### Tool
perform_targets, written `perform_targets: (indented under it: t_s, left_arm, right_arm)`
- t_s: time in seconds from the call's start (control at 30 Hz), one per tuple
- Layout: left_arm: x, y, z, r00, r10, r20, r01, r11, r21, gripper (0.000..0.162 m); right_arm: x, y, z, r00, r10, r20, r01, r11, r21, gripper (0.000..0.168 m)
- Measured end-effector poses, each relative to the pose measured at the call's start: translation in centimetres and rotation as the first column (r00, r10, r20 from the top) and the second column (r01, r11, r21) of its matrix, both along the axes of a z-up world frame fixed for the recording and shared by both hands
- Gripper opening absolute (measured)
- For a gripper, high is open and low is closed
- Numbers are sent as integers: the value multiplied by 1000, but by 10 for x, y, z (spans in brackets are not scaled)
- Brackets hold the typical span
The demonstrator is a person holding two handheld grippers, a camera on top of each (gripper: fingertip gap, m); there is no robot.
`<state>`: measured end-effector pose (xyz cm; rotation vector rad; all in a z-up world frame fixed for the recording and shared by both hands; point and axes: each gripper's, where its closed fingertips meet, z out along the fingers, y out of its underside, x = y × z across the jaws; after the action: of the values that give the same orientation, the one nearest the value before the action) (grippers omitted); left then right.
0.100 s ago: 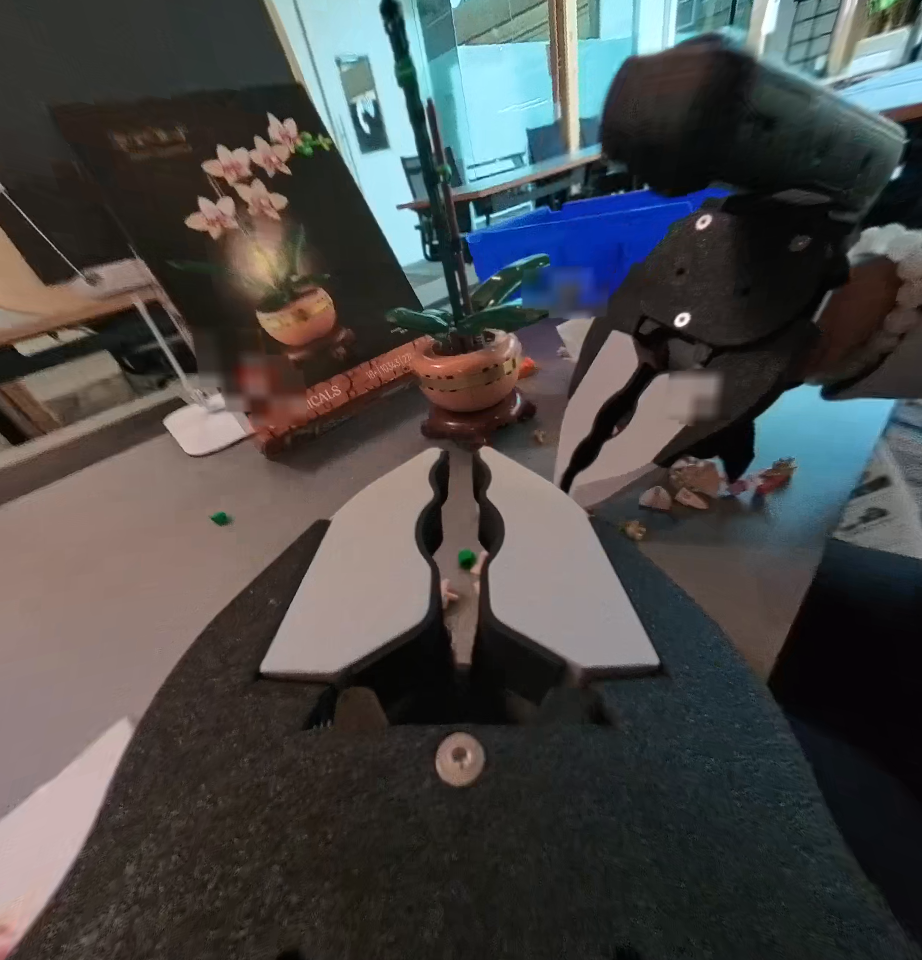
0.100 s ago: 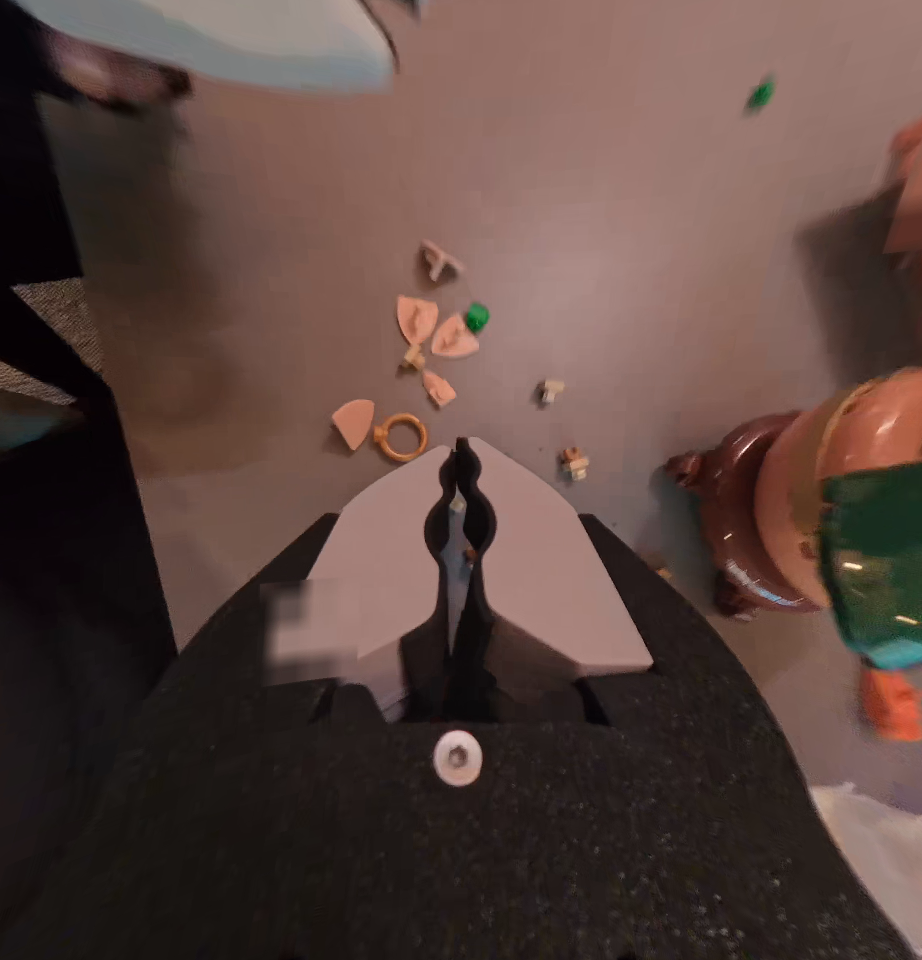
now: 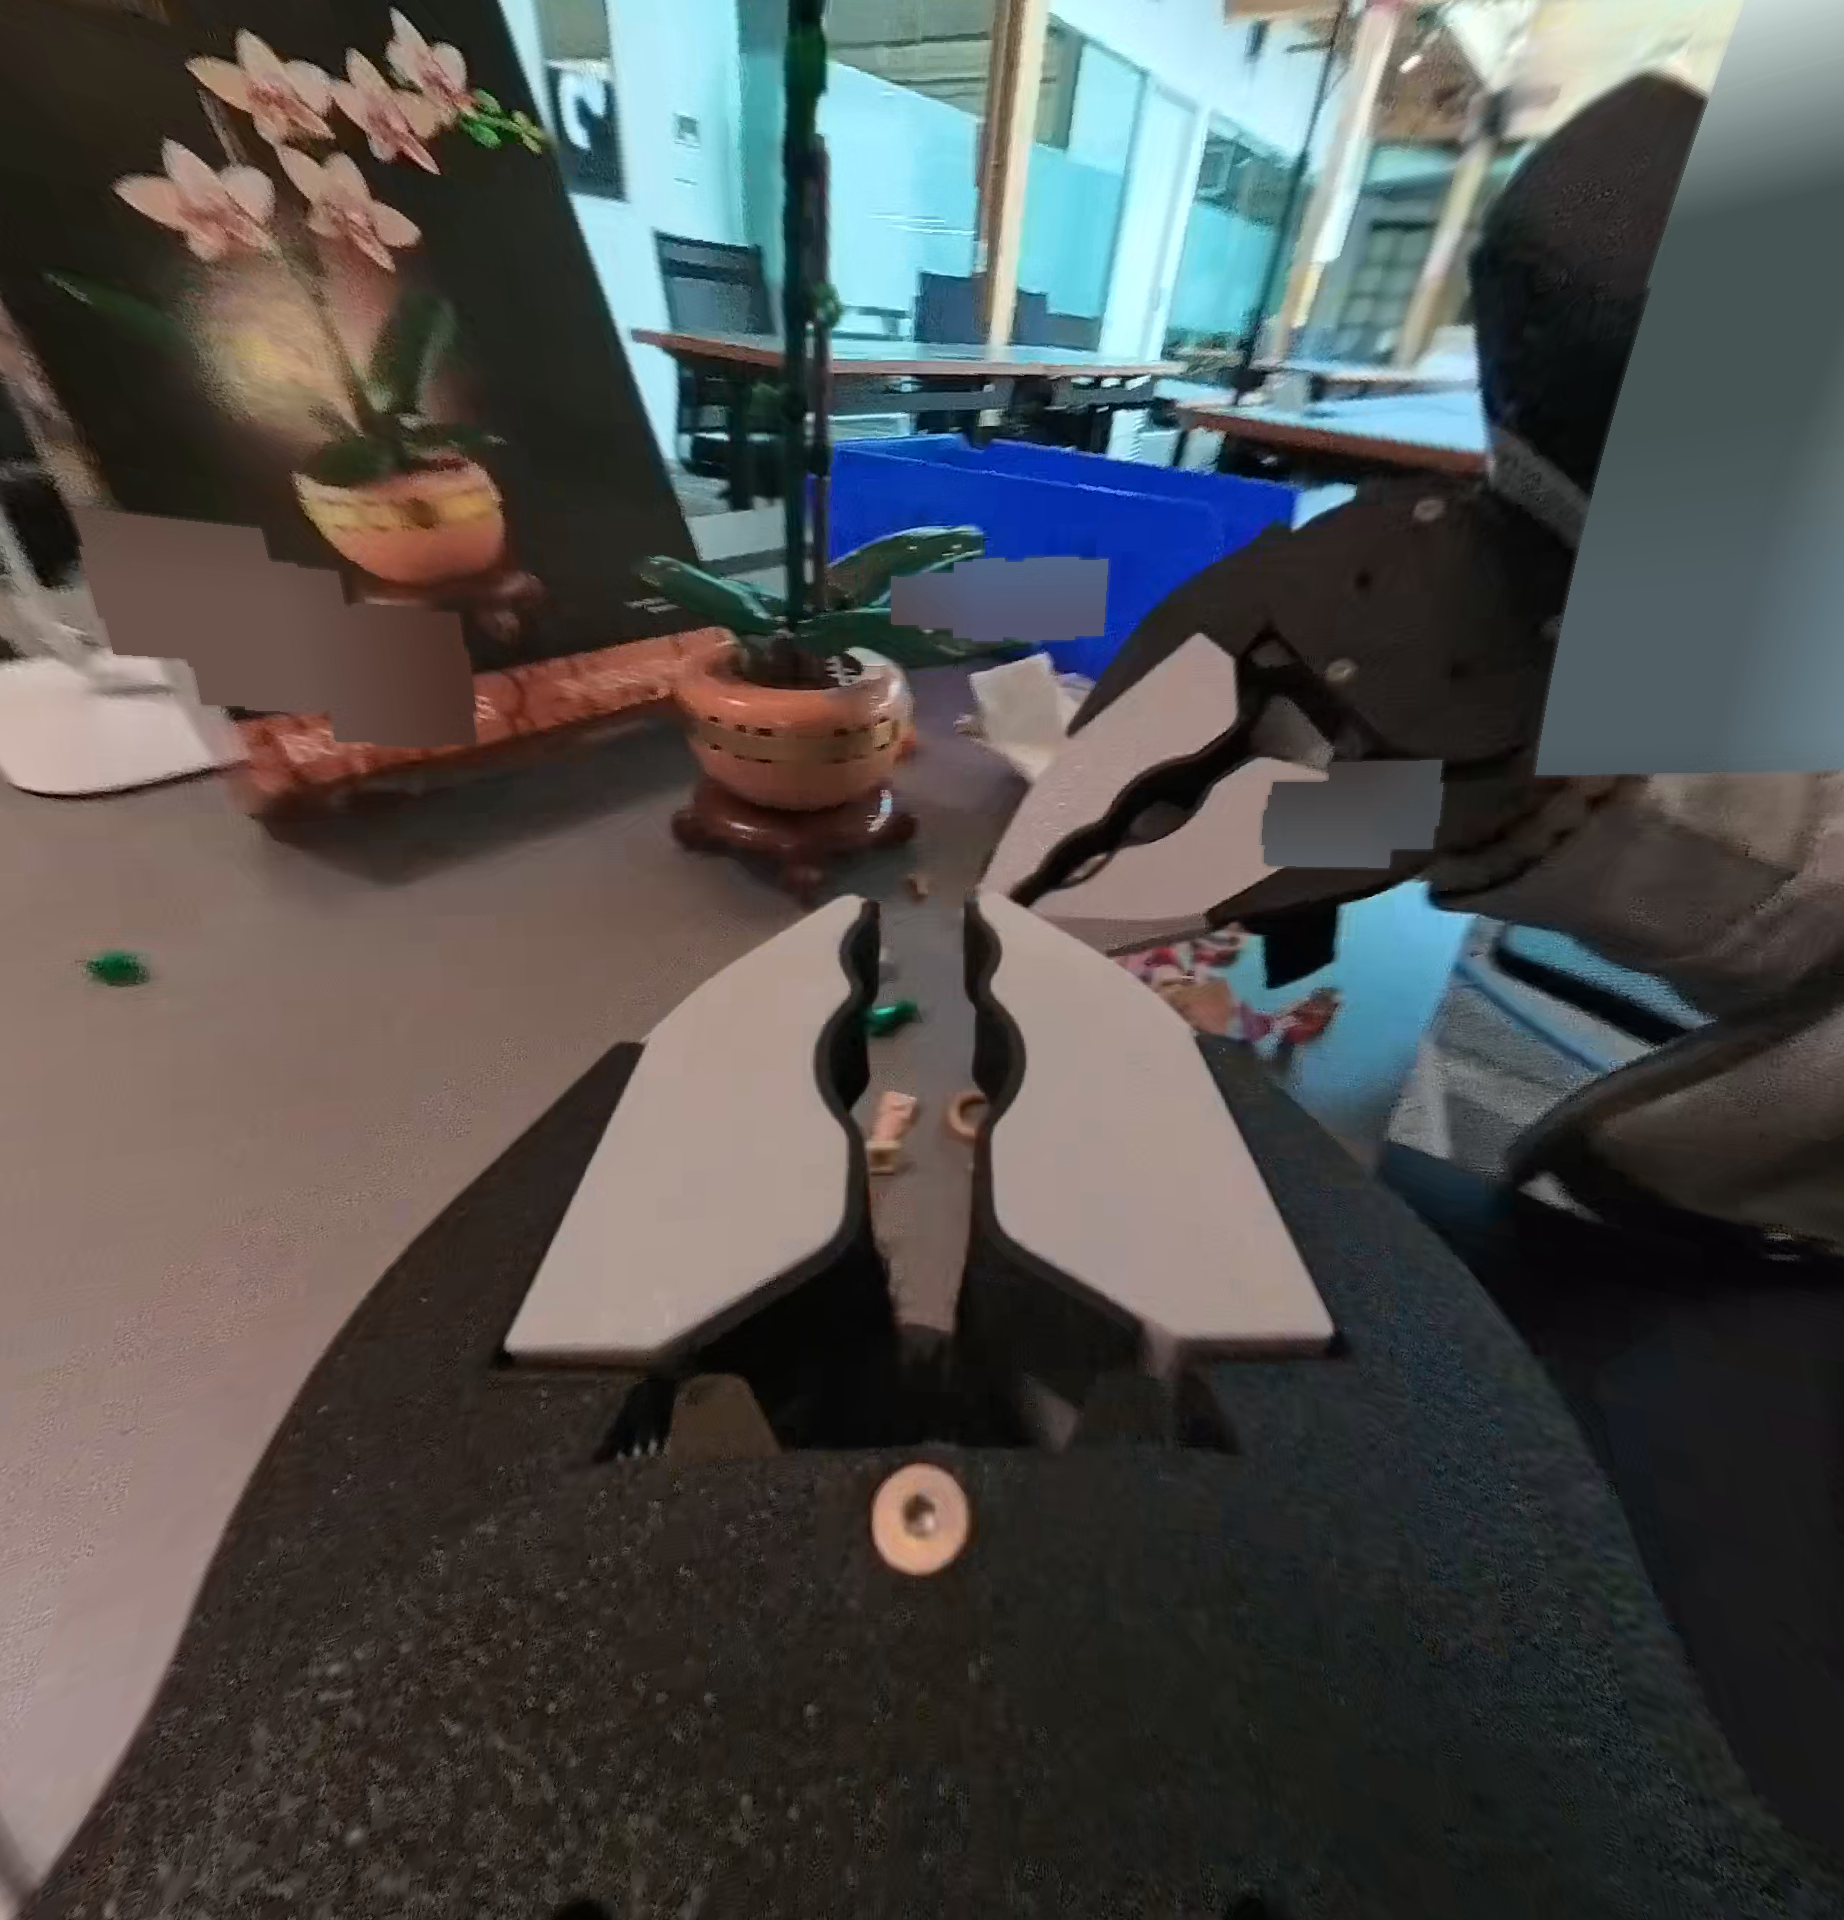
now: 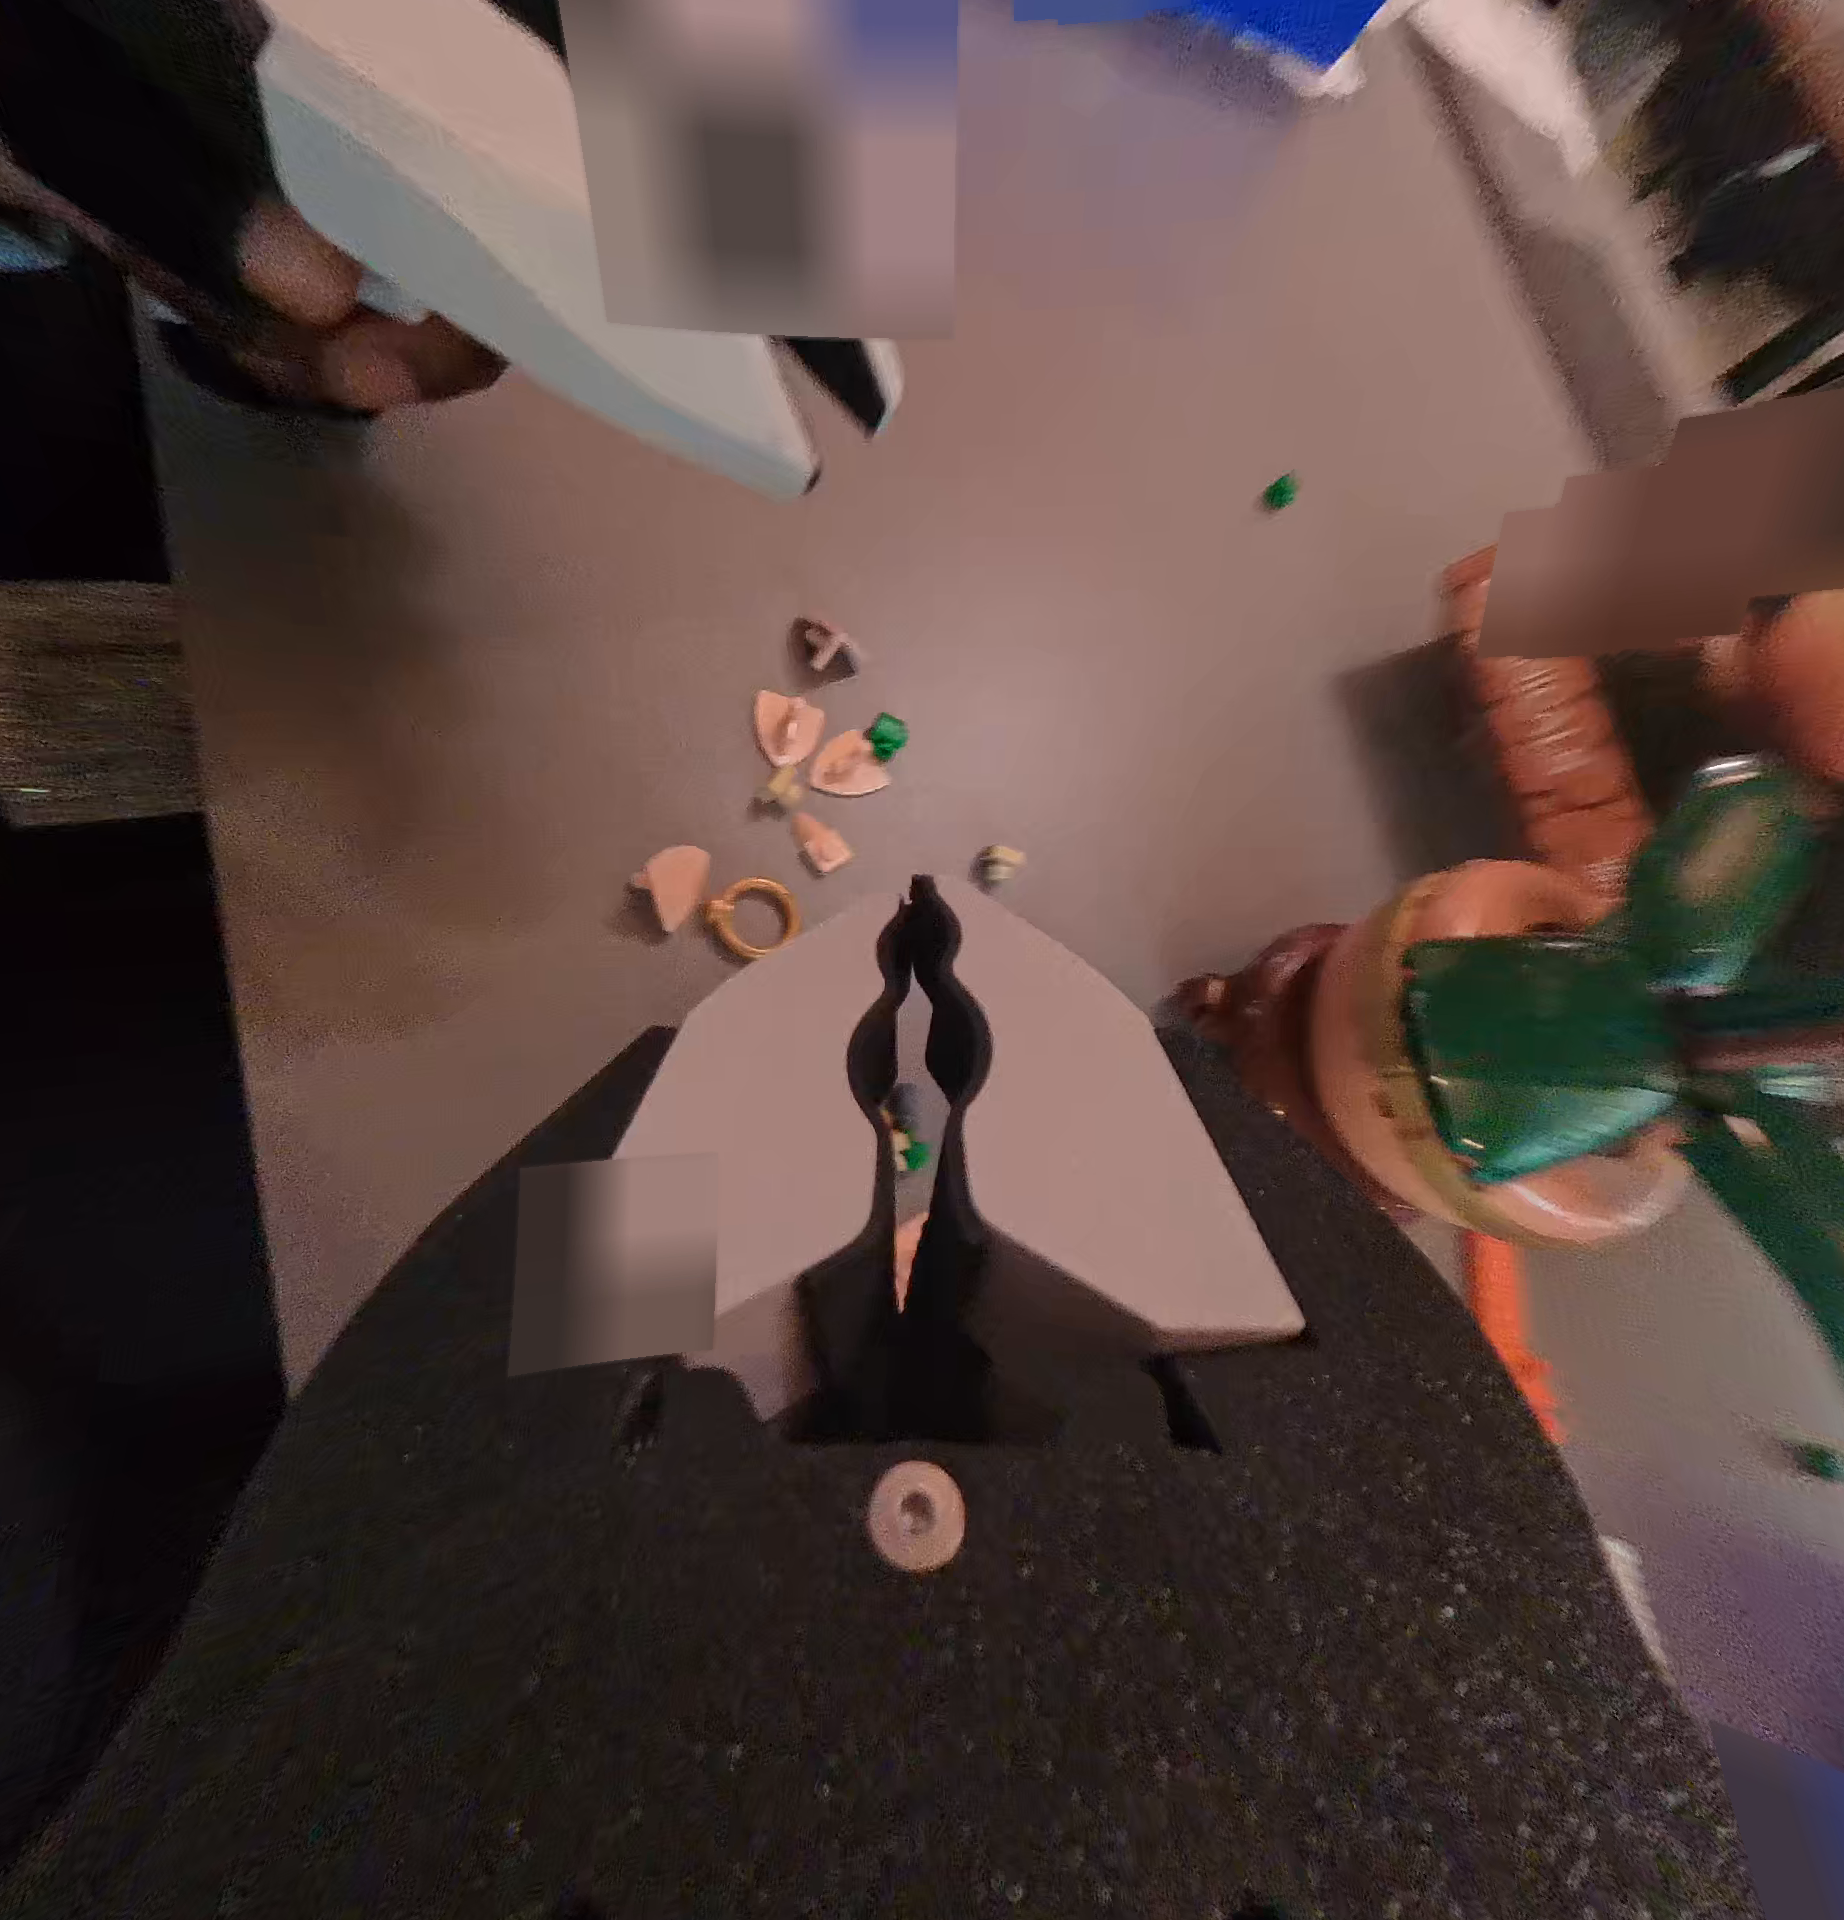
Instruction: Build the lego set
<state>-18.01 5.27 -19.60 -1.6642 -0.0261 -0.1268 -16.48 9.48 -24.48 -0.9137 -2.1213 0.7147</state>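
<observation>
A lego orchid pot (image 3: 793, 738) with green leaves (image 3: 710, 597) and a tall dark stem (image 3: 809, 260) stands on the grey table (image 3: 326, 1039). My left gripper (image 3: 918, 906) is open by a narrow gap and empty, low over loose pieces: a green stud (image 3: 890, 1016), a tan piece (image 3: 890, 1127) and a gold ring (image 3: 965, 1112). My right gripper (image 4: 918, 883) is shut, above pink petals (image 4: 788, 722) and the ring (image 4: 752, 914), left of the pot (image 4: 1354, 1039). A small green bit (image 4: 910, 1143) shows between its fingers; I cannot tell whether it is held.
The set's box (image 3: 326, 312) leans behind the pot. A blue bin (image 3: 1053, 509) stands at the back right, a white flat base (image 3: 76, 727) at the left. A lone green stud (image 3: 118, 966) lies apart. The right gripper (image 3: 1017, 894) sits just beyond my left fingertips.
The left jaws have parted a little wider. The right gripper has come closer to the left fingertips and stays shut.
</observation>
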Motion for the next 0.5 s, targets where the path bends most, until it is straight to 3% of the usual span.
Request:
perform_targets:
  t_s: [0.1, 0.23, 0.37, 0.5]
  left_arm:
    - [3, 4, -9, 997, -28, 68, 32, 997, -65, 20]
    - [1, 3, -7, 997, 20, -78, -26, 996, -81, 19]
    - [2, 2, 2, 974, 55, -220, -63, 998, -29, 17]
    - [4, 0, 3, 975, 42, -219, -44, 999, -5, 17]
  right_arm:
    - [7, 10, -1, 1000, -20, -14, 21, 996, 87, 2]
    - [7, 18, -10, 992, -114, 61, 110, 992, 63, 9]
    - [-3, 18, -24, 949, -292, 119, 305, 947, -103, 23]
    - [-14, 23, -36, 920, -357, 160, 379, 916, -134, 19]
